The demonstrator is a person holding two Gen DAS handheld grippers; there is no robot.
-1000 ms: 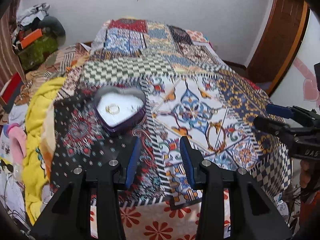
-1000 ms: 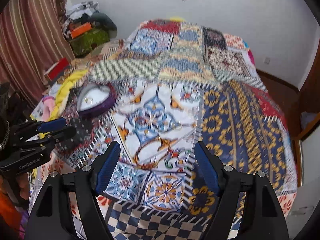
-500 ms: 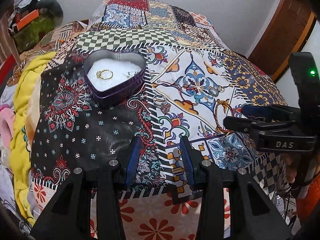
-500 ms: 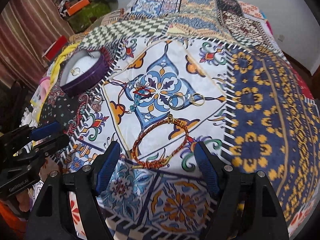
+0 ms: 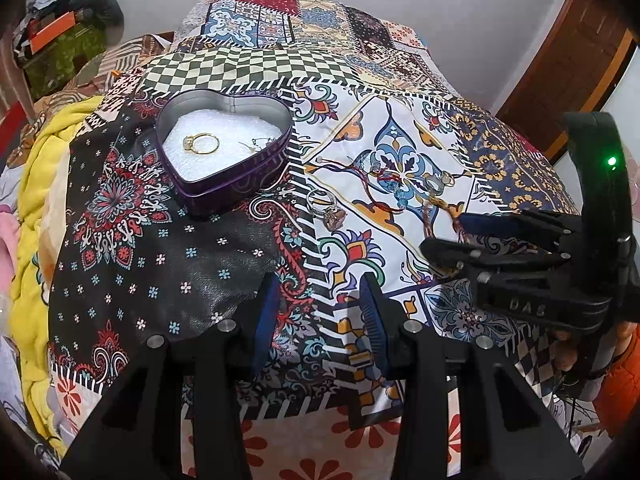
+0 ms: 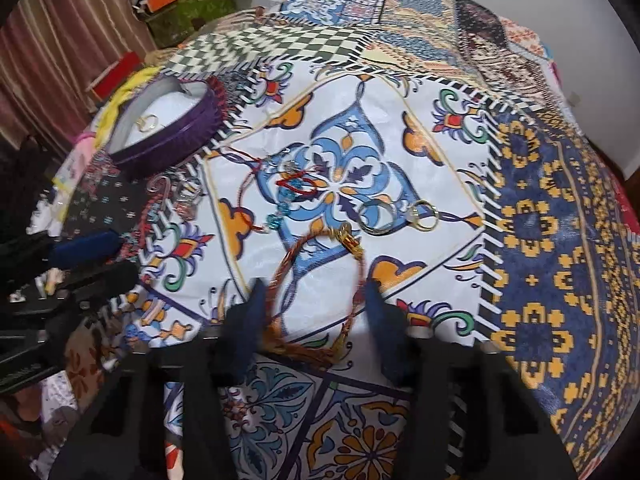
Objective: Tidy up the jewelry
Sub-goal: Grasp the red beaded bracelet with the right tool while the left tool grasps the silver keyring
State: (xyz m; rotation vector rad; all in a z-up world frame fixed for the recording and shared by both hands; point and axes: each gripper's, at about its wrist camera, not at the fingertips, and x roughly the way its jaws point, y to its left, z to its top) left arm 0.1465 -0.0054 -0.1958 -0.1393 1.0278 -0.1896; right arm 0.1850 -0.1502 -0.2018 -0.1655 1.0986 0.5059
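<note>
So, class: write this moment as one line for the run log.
left gripper: open, empty | right gripper: open, fingers astride braided bracelet | heart tin: gold ring inside | next, probably: close on bracelet

Both wrist views look down closely, sharing the heart tin [image 5: 224,168].

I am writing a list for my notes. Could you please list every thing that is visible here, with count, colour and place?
heart-shaped tin: one, purple, white lining, left on bedspread
gold ring: one, inside tin
stone ring: one, silver, right of tin
red cord bracelet: one, blue beads, middle
loose rings: two, silver and gold, side by side
braided bangle: one, red-gold, between right claw's fingers
bedspread: one, patchwork
left claw: black, blue pads, open
right claw: open around bangle
</note>
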